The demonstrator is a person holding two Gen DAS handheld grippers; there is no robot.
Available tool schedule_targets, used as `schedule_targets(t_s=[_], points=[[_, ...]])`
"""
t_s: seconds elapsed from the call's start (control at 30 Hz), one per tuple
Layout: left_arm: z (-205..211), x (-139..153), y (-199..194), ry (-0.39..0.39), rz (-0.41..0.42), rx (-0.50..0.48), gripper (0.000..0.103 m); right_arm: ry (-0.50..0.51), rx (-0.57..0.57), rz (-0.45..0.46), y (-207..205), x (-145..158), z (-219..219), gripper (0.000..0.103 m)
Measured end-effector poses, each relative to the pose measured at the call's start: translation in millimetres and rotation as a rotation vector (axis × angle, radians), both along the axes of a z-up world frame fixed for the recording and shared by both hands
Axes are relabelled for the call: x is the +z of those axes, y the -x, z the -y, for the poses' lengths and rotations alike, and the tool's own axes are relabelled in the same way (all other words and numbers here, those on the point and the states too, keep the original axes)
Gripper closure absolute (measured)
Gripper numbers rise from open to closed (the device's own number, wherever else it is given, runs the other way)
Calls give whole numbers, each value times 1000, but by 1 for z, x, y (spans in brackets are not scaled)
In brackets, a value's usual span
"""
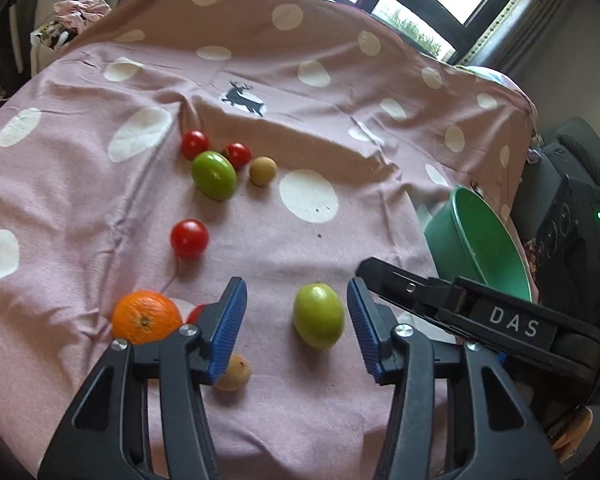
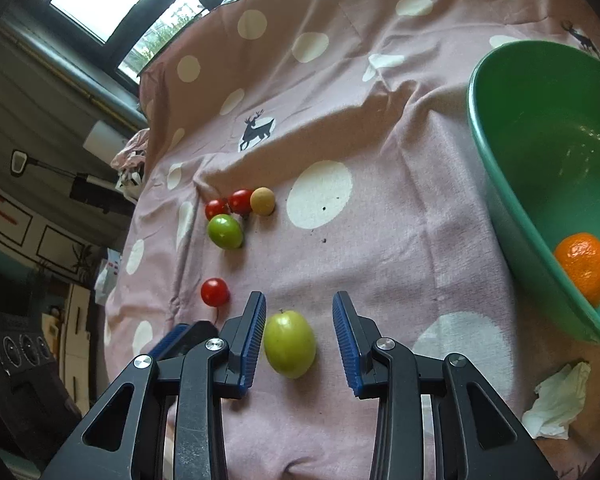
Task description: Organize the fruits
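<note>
Right wrist view: the oval green fruit is being straddled by the right gripper, jaws wide, left pad nearly touching, long axis toward 12 o'clock; green plastic bowl at 2 o'clock.

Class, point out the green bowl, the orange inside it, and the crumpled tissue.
green bowl (image 2: 500,184), right wrist view, on its left wall.
orange (image 2: 584,266), right wrist view, centre of peel.
crumpled tissue (image 2: 558,402), right wrist view, its middle.
</note>
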State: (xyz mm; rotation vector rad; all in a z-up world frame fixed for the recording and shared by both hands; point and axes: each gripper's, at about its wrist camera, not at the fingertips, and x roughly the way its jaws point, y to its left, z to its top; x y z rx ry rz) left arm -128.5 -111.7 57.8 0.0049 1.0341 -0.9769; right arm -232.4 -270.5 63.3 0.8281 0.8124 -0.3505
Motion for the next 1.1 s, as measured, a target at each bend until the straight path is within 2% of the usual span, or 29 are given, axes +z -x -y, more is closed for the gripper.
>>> schedule_targets(t_s=[0.07,0.2,0.37,0.63,0.87,1.1], points=[[6,-3,6,-19,-5,-23,59,-30,14,-2,-4,-4,-2,66],[14,-12,13,-56,-16,-70,60,-40,10,-25,-5,-10,-1,66],[21,-18,19,-64,-39,-125,60,-71,26,-15,-7,-14,0,66],[28,-29,18,-95,-59,-125,65,-92,48,-66,-17,-27,-2,66],[29,-32,13,-104,-75,-113,71,-96,64,-69,-19,-30,-3,66],[26,-23,17,-90,-30,-114,71,-65,64,-66,-18,-24,-6,66]])
